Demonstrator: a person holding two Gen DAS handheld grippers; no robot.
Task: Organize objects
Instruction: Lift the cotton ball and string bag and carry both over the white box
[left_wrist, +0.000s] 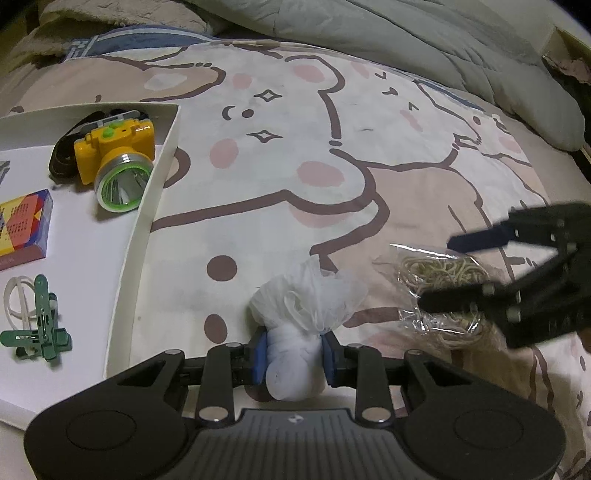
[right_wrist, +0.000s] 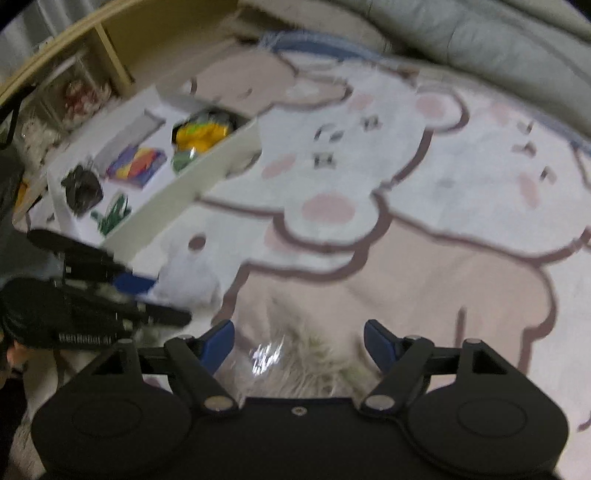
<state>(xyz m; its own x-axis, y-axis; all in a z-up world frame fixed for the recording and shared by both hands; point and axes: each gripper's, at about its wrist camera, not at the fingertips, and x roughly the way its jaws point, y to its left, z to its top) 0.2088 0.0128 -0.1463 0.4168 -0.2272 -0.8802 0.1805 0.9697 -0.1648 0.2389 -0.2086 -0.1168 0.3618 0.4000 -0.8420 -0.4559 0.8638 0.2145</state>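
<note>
My left gripper (left_wrist: 295, 350) is shut on a white plastic bag bundle (left_wrist: 306, 302), its blue pads pressing the bundle's sides just above the bear-print bedsheet (left_wrist: 277, 147). To its right lies a clear bag of rubber bands (left_wrist: 417, 266). My right gripper (left_wrist: 439, 273) hovers open over it. In the right wrist view the right gripper (right_wrist: 299, 336) has its jaws wide apart, with the rubber band bag (right_wrist: 295, 365) lying between and under them, untouched by the pads. The left gripper (right_wrist: 162, 301) and white bundle (right_wrist: 192, 273) show at the left there.
A shallow white tray (left_wrist: 155, 206) on the left holds a yellow headlamp (left_wrist: 114, 155), a colourful box (left_wrist: 22, 229), green clips (left_wrist: 40, 325) and a black item (right_wrist: 81, 188). A grey quilt (left_wrist: 443, 48) lies at the back. A wooden shelf (right_wrist: 110, 55) stands beyond the tray.
</note>
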